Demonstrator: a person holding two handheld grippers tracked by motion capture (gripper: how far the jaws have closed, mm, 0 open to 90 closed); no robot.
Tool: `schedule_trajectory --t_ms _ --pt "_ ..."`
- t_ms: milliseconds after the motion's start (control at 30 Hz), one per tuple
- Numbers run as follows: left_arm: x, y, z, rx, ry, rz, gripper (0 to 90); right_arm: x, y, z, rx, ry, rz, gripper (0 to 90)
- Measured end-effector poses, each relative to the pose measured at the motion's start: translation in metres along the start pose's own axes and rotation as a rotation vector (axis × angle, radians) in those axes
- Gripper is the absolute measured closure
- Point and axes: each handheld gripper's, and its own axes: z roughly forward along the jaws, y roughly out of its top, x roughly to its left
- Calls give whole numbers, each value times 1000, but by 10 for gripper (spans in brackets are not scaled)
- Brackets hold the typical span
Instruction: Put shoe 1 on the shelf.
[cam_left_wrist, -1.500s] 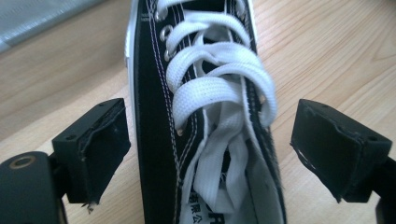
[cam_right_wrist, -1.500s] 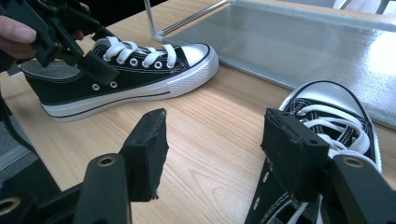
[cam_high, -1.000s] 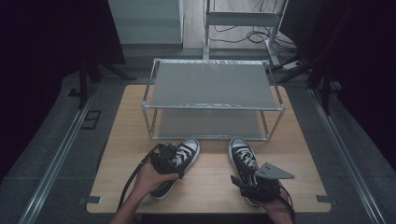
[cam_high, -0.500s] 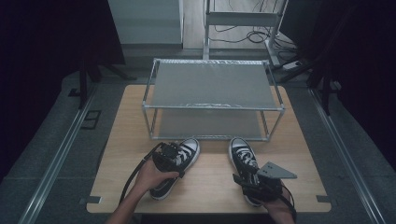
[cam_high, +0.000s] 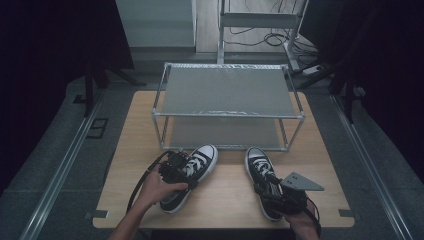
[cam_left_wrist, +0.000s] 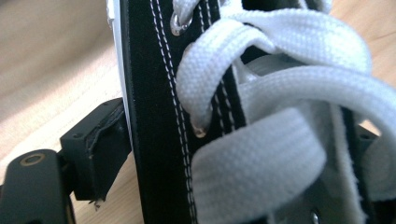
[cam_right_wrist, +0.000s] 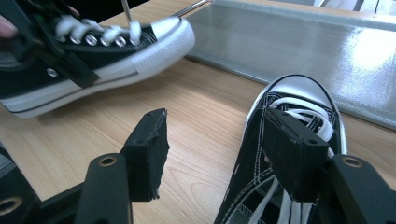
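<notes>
So the left hand-held gripper (cam_high: 176, 165) was clamped on the left sneaker (cam_high: 192, 175), probably tight, just in front of the metal rack (cam_high: 227, 107). Right hand-held gripper (cam_right_wrist: 215, 154) sat open, straddling the right sneaker's (cam_high: 262, 180) side on the worktop (cam_high: 225, 195).

Bare table (cam_high: 227, 187) lies between the two shoes; the metal rack (cam_high: 227, 107) blocks the far side

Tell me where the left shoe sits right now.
In the high view the left shoe lies at the table's front left, toe angled toward the metal rack, with the left gripper clamped on its laced side.
</notes>
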Motion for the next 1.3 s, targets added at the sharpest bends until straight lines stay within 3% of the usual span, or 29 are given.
schedule_trajectory --t_ms 100,300,1300 --pt "-5 3 -16 -51 -24 8 147 -1 0 -1 -7 -7 6 408" --pt "-12 7 -32 -107 -46 31 147 -3 0 -2 -6 -11 10 409" --pt "-24 29 -72 -193 -93 79 149 -8 -1 -2 0 -19 24 408"
